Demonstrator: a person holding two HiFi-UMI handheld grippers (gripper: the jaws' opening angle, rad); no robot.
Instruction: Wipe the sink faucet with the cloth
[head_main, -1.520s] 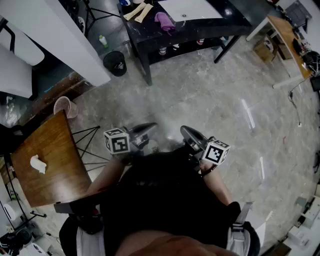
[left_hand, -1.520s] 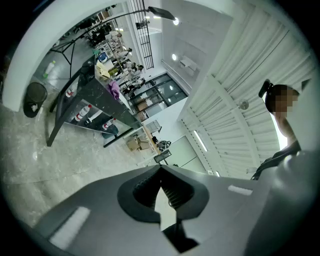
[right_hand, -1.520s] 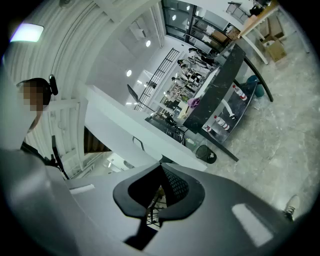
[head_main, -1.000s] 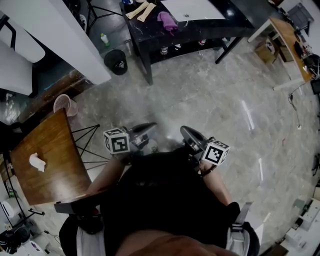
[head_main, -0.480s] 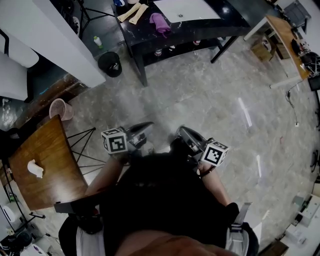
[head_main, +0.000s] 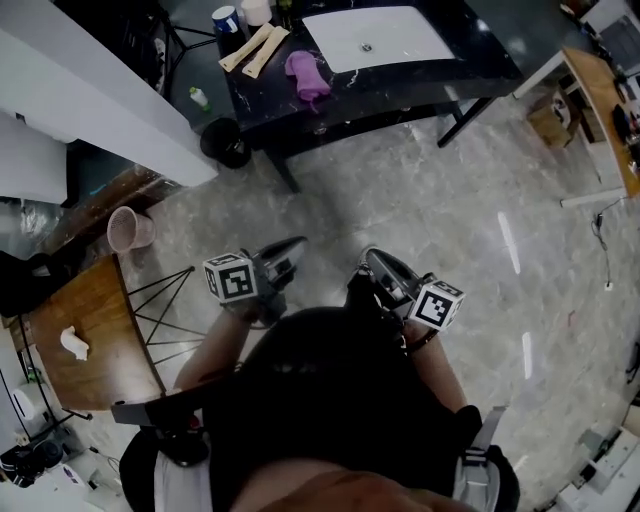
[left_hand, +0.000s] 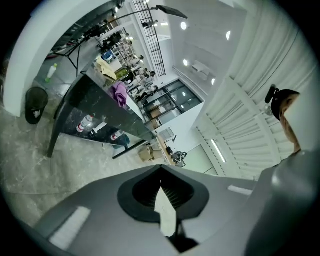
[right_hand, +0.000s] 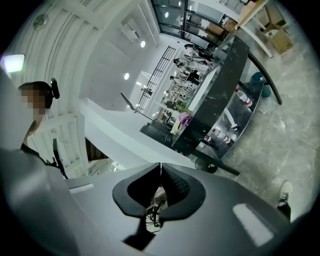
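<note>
In the head view, a dark bench (head_main: 470, 62) is seen across the top of the frame, its far edge cut off by the picture. A white sink (head_main: 380, 38) is set into the bench, and the purple cloth (head_main: 305, 72) lies crumpled just off the sink's left edge, near the bench's front edge. The faucet cannot be made out. The left gripper (head_main: 297, 244) and the right gripper (head_main: 368, 257) are held over the floor, well apart from the bench, and the hands behind them are largely hidden by the marker cubes and the person's dark torso. In the left gripper view, the left gripper (left_hand: 161, 171) is seen clenched, with nothing between its jaws. The cloth (left_hand: 119, 94) is small and far off on the bench (left_hand: 95, 107), and the sink is not distinguishable. In the right gripper view, the right gripper (right_hand: 160, 167) is likewise clenched and empty, its tips meeting. The cloth (right_hand: 185, 119) shows only as a small purple patch at the bench's (right_hand: 220, 95) far end.
</note>
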